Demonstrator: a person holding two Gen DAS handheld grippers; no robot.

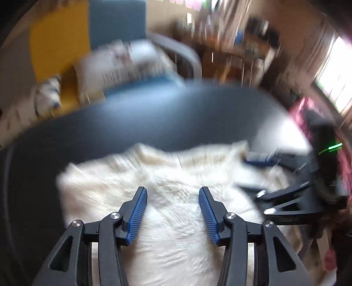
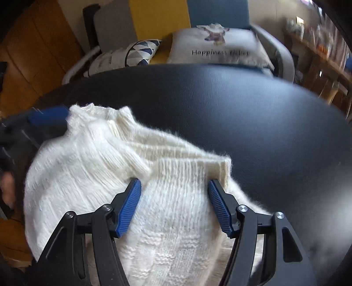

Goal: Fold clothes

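Observation:
A fluffy white knitted sweater (image 2: 114, 167) lies bunched on the dark round table (image 2: 253, 114). It also shows in the left wrist view (image 1: 171, 198), blurred by motion. My left gripper (image 1: 173, 191) is open above the sweater's middle, nothing between its blue pads. My right gripper (image 2: 175, 183) is open, its jaws straddling the sweater's ribbed hem (image 2: 198, 167), not clamped. The right gripper shows at the right of the left wrist view (image 1: 259, 158), and the left gripper's blue finger (image 2: 48, 115) shows at the sweater's far left edge.
Behind the table stands a sofa with a yellow and blue back (image 2: 176, 15), a white "Happiness" cushion (image 2: 220, 48) and a patterned cushion (image 2: 136, 54). Wooden shelves (image 2: 319, 48) stand at the right. A bright window (image 1: 336, 72) is at the right.

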